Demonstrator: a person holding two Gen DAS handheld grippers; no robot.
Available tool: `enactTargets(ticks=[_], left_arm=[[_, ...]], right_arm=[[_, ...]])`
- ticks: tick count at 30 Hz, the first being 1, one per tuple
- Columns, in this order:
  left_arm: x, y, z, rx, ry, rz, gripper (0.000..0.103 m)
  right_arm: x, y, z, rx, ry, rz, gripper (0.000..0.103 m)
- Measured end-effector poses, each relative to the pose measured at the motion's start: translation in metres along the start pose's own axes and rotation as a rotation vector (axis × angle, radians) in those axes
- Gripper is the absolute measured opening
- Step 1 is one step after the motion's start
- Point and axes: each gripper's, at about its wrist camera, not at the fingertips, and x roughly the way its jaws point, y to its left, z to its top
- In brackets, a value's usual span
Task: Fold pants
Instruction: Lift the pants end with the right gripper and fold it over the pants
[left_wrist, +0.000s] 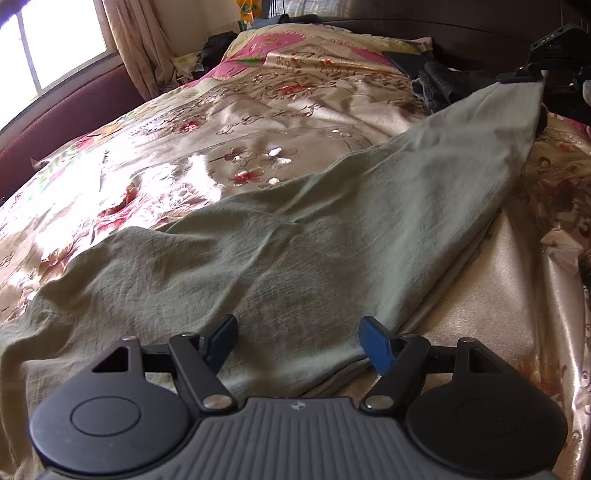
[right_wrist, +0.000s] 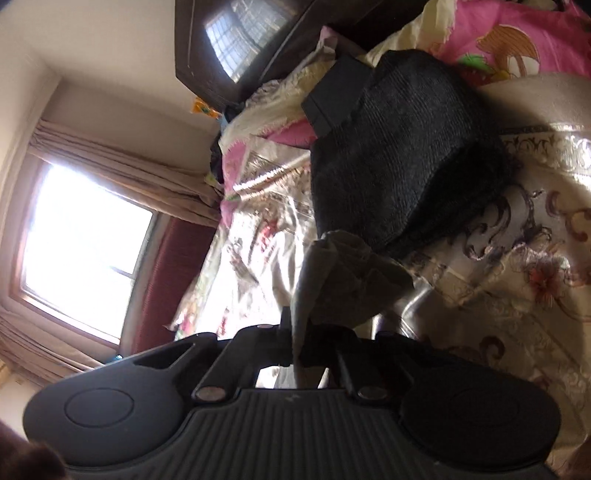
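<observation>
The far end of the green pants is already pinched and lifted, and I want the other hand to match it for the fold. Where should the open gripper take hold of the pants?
Probably the near right edge of the pants, beside the left gripper. It is a flat layered hem on the bedspread, running straight to the end held by the right gripper. Come from the right, sliding one finger under.

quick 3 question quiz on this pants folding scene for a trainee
1. True or false: the left gripper is clamped on the green pants.
2. What does the right gripper hold? A) a pillow B) an end of the green pants C) nothing
3. What dark thing lies on the floral bedspread just beyond the lifted pant end?

Key: 1 false, its jaws are open over the cloth. 2 B. 3 a black knitted garment.
</observation>
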Motion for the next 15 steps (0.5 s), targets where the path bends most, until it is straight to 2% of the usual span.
enactTargets(ticks=[3, 5, 8, 11, 15], left_arm=[[-0.010, 0.003, -0.006, 0.002, 0.001, -0.030, 0.087], [-0.014, 0.007, -0.014, 0.000, -0.005, -0.029, 0.087], [-0.028, 0.021, -0.024, -0.044, -0.032, -0.028, 0.087], [-0.044, 0.039, -0.036, -0.114, -0.063, -0.019, 0.087], [-0.059, 0.065, -0.056, -0.207, -0.085, 0.025, 0.087]], right_arm=[[-0.003, 0.020, -0.008, -0.050, 0.009, -0.011, 0.004], [-0.005, 0.036, -0.013, -0.068, 0.014, 0.019, 0.004], [0.000, 0.082, -0.034, -0.203, 0.050, 0.032, 0.004], [0.019, 0.131, -0.072, -0.348, 0.135, 0.051, 0.004], [0.058, 0.192, -0.148, -0.541, 0.253, 0.092, 0.004]])
